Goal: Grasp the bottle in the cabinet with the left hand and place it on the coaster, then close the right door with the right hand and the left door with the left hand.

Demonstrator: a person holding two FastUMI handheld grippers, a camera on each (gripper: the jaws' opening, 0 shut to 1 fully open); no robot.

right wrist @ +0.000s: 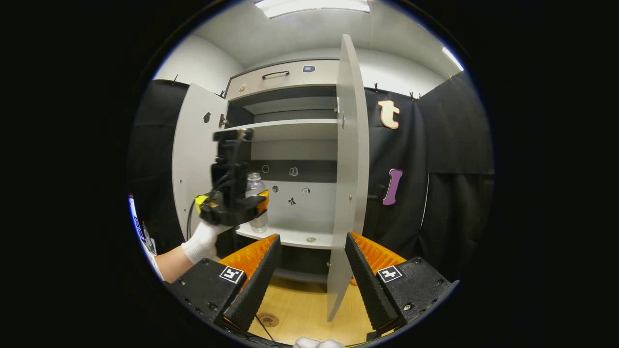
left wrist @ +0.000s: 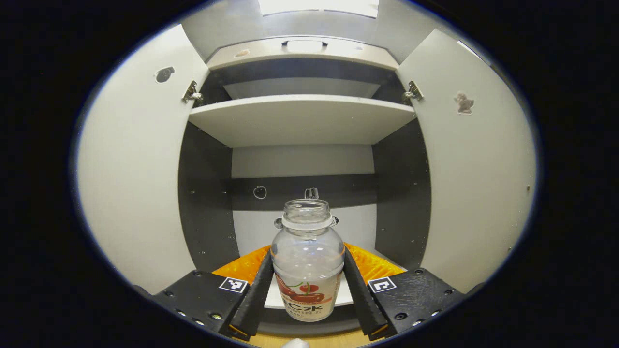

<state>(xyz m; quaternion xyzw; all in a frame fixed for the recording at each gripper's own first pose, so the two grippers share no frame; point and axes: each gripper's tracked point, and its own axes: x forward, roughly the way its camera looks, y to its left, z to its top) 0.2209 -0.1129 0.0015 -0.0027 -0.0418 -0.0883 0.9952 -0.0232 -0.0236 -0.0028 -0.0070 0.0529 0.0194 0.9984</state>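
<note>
Left hand-held gripper [left wrist: 307, 285] clamped on bottle [left wrist: 307, 261], both fingers pressing its sides, just above the cabinet's lower shelf [right wrist: 290, 236]. Right hand-held gripper [right wrist: 309, 275] open, near right door [right wrist: 349, 159]. Both doors open.

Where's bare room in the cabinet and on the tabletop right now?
Upper shelf is bare wall to wall. On the lower shelf, the stretch right of the bottle is free apart from a small round thing near the front edge. Wooden tabletop is open beside the coaster. Crowded: the left hand-held gripper brackets the bottle; the right door juts out.
</note>
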